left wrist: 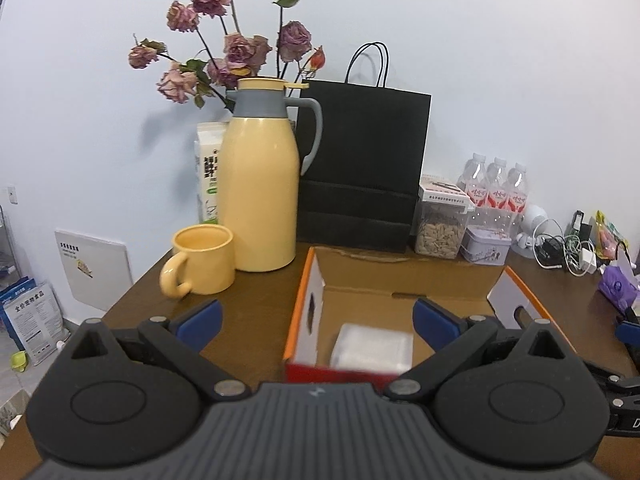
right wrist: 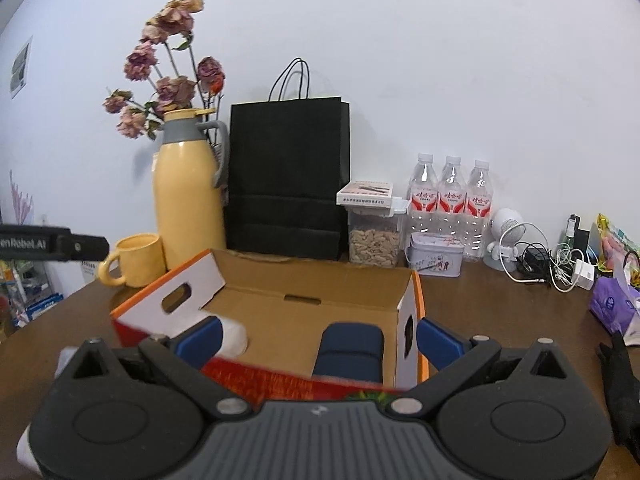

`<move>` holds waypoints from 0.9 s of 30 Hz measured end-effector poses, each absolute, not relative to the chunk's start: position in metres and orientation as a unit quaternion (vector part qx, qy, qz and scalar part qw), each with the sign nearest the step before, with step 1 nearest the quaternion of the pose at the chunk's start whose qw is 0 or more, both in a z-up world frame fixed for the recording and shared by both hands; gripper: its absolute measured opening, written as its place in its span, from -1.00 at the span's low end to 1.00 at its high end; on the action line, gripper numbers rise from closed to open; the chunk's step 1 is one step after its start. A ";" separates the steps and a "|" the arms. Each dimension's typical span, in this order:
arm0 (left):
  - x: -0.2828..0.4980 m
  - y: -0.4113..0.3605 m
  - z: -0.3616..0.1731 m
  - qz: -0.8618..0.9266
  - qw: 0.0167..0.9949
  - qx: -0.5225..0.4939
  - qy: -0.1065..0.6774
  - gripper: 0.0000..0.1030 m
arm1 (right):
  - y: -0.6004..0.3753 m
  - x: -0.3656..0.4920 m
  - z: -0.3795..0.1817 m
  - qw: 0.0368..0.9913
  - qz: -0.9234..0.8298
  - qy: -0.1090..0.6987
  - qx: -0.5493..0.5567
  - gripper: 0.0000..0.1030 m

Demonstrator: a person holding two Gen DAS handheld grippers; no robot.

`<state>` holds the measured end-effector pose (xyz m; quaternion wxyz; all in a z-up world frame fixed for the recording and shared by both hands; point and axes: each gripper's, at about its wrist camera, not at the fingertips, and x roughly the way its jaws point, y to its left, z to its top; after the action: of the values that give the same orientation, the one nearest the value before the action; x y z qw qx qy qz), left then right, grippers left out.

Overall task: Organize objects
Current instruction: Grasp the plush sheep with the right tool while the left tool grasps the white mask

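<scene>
An open cardboard box (left wrist: 400, 280) with orange edges and white handle flaps lies on the brown table. Inside it rests a white packet (left wrist: 372, 348). My left gripper (left wrist: 318, 324) hovers open above the box's near edge, nothing between its blue pads. In the right wrist view the same box (right wrist: 320, 280) holds a dark blue case (right wrist: 348, 350) and the white packet (right wrist: 236, 334). My right gripper (right wrist: 318, 340) is open over the box's near right part, its right pad outside the right wall. The left gripper's arm (right wrist: 52, 242) shows at the far left.
A yellow mug (left wrist: 200, 266), a yellow thermos (left wrist: 260, 184) and a black paper bag (left wrist: 364, 168) stand behind the box. Right of them are a jar of seeds (left wrist: 438, 228), a tin (left wrist: 486, 246), water bottles (left wrist: 496, 192), cables (left wrist: 568, 248) and a purple tissue pack (left wrist: 616, 286).
</scene>
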<state>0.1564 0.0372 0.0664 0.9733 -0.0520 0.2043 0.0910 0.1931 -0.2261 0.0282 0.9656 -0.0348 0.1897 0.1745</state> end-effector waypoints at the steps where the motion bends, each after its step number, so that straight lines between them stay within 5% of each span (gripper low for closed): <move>1: 0.151 0.040 0.066 0.091 0.973 -0.052 0.206 1.00 | -0.227 0.187 0.027 0.965 0.176 0.192 -0.037 1.00; 27: 0.043 0.065 -0.017 0.091 0.949 -0.066 0.294 1.00 | -0.220 0.099 -0.029 0.943 0.231 0.232 -0.066 1.00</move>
<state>0.0427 0.0646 -0.0173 0.9491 -0.0660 0.2944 0.0910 0.0985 -0.2201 -0.0292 0.9427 -0.0662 0.2316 0.2308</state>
